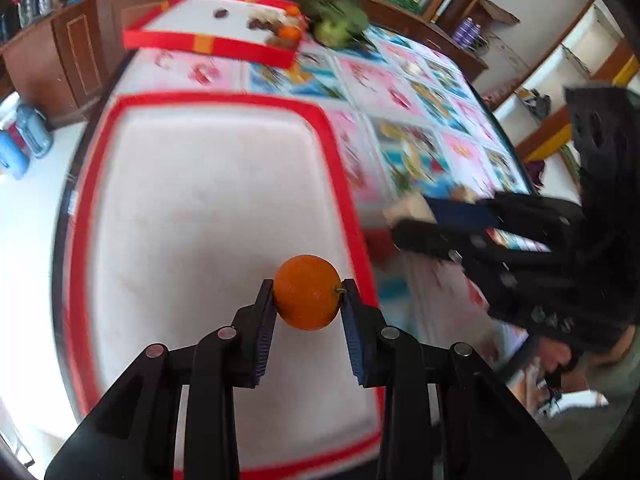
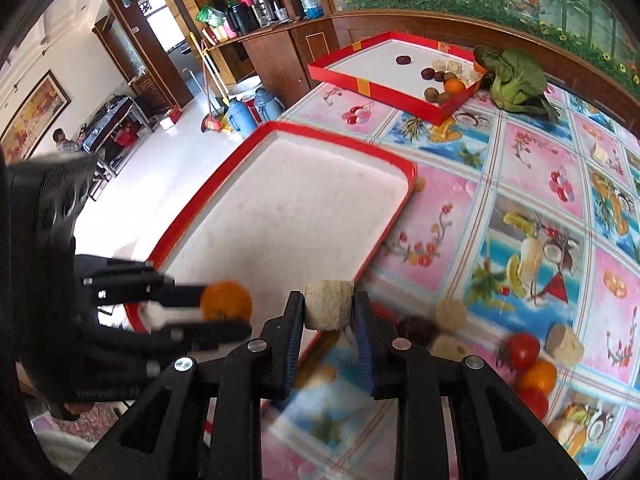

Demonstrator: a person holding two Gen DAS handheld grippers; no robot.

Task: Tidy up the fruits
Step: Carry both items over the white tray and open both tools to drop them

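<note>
My left gripper (image 1: 307,294) is shut on an orange (image 1: 307,292) and holds it above the near red-rimmed white tray (image 1: 200,208). The orange (image 2: 226,300) and the left gripper (image 2: 230,312) also show in the right wrist view. My right gripper (image 2: 329,306) is shut on a beige cylindrical chunk (image 2: 329,304), over the tray's (image 2: 288,208) right rim. In the left wrist view the right gripper (image 1: 394,220) sits right of the tray, blurred. Loose on the table lie a tomato (image 2: 524,350), an orange (image 2: 538,376), beige chunks (image 2: 564,344) and a dark fruit (image 2: 414,330).
A far red tray (image 2: 352,76) holds dark fruits, kiwis, an orange (image 2: 454,86) and pale pieces. A leafy green vegetable (image 2: 516,80) lies beside it on the patterned tablecloth (image 2: 520,168). Blue flasks (image 2: 240,114) stand on the floor to the left. A wooden cabinet stands behind.
</note>
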